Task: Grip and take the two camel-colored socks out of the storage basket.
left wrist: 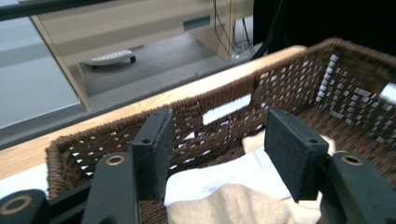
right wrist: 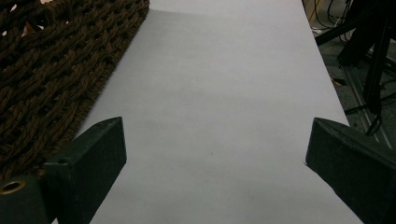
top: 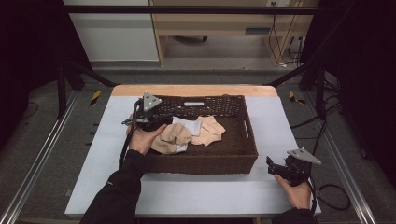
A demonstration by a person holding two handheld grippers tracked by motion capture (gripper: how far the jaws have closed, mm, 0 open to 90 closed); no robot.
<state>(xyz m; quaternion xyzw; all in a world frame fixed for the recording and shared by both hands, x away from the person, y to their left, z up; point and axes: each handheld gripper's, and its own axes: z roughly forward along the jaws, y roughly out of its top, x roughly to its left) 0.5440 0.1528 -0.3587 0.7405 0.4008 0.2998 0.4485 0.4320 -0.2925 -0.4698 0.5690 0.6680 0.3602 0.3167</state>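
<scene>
hidden: beige cloth partly under left hand | cut off: basket at frame's left edge

Left gripper and right gripper: black bodies, grey three-cornered top plates, brass-ringed pivots, flat black jaws; black sleeves worn.

My left hand hovers over crumpled beige and white cloths, soft and bunched, heaped together on the floor of the dark brown woven wicker basket.

Left gripper fingers wide apart; right gripper fingers likewise spread.
</scene>
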